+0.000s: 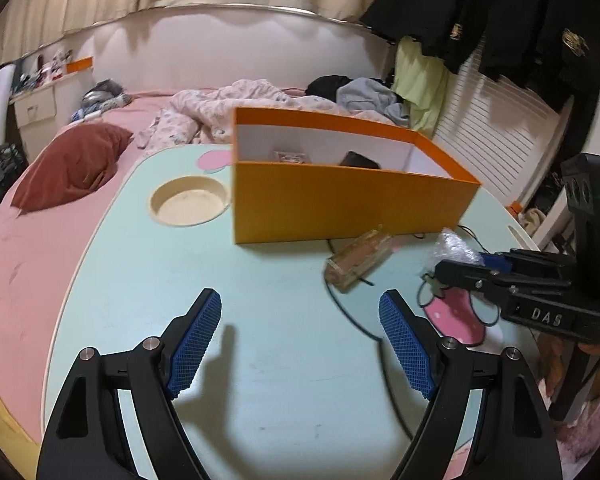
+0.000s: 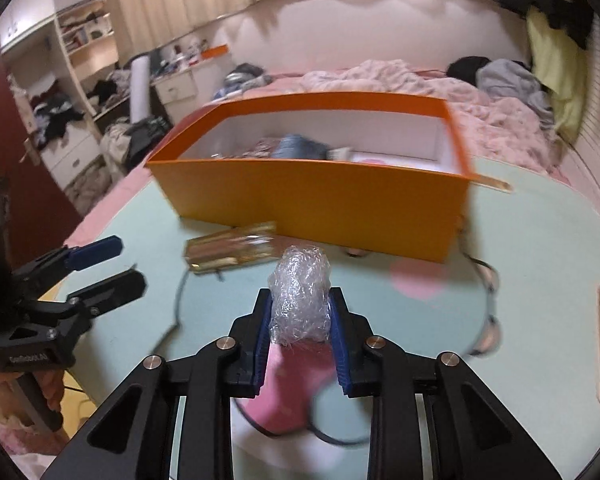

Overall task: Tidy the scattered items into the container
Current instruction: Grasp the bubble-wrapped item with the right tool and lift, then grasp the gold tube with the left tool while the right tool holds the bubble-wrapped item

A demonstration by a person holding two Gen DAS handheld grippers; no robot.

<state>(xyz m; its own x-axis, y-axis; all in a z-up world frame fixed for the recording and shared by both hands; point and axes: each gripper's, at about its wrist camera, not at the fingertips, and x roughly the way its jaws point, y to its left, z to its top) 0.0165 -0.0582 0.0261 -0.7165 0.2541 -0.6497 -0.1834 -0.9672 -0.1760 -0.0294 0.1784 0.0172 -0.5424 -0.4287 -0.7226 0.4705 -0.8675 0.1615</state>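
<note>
The right tool (image 2: 299,312) grips a bubble-wrap wad (image 2: 299,294) above the desk (image 2: 540,240), near the orange box (image 2: 312,204). Lift clear of its front wall before releasing. The left tool (image 1: 300,344) hangs open; the clear bottle (image 1: 358,258) lies beside the box.

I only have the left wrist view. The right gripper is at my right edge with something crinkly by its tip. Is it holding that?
Observer: Yes, the right gripper is shut on the bubble wrap wad, pinched between both pads.
Operator: What's inside the orange box? I barely see over its wall.
Observer: The orange box holds a blue, blurred item near the middle.
Operator: Anything behind the box?
Observer: A flat wooden stick pokes out past its right corner.
</note>
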